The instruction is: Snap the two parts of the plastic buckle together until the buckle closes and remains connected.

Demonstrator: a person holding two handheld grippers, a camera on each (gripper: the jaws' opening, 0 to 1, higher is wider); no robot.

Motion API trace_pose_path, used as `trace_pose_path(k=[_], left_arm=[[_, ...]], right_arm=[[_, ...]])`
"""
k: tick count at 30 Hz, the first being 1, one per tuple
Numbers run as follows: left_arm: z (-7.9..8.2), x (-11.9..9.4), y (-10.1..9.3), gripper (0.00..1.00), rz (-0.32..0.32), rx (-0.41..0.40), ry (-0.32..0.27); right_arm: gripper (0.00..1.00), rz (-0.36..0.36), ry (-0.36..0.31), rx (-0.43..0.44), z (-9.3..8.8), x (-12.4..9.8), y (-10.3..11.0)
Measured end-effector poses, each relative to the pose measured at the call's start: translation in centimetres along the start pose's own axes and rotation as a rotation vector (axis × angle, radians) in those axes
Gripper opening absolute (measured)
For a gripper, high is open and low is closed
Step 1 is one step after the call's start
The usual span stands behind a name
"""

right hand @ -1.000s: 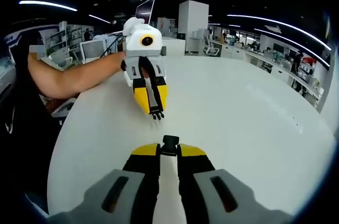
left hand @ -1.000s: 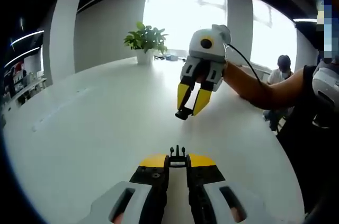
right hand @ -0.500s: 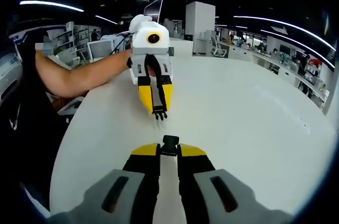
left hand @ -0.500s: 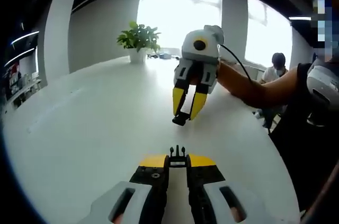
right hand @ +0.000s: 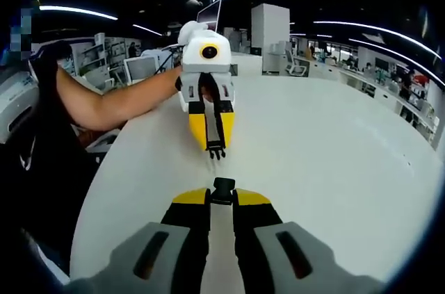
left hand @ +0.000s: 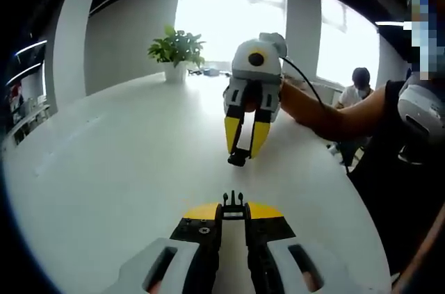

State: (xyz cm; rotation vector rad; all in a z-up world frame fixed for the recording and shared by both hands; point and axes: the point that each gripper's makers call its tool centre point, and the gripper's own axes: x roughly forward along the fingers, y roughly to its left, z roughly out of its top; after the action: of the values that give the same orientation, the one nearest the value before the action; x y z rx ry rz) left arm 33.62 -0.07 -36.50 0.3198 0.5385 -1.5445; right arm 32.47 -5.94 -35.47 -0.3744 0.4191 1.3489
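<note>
While the left gripper view looks across the white table (left hand: 104, 169), the left gripper (left hand: 233, 212) has its jaws pressed together on the pronged buckle half (left hand: 233, 201). Facing it above the tabletop, the right gripper (left hand: 241, 156) pinches the socket buckle half (left hand: 238, 159); the two halves are apart. A potted plant (left hand: 175, 51) stands at the far edge.

From the right gripper view, the right gripper's jaws clamp the socket half at their tips, and the left gripper hangs near, prongs pointing toward it, not yet touching.

black buckle parts (left hand: 233, 205), white table (left hand: 125, 169), green plant (left hand: 176, 46)
</note>
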Motion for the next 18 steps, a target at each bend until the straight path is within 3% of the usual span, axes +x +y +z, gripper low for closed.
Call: trace_pose_path(k=[18], left_arm=[[-0.29,0.12,-0.37,0.11,-0.011,0.007,0.027]], right_arm=[[0.1,0.006,0.018,0.002,-0.64,0.12,0.0]])
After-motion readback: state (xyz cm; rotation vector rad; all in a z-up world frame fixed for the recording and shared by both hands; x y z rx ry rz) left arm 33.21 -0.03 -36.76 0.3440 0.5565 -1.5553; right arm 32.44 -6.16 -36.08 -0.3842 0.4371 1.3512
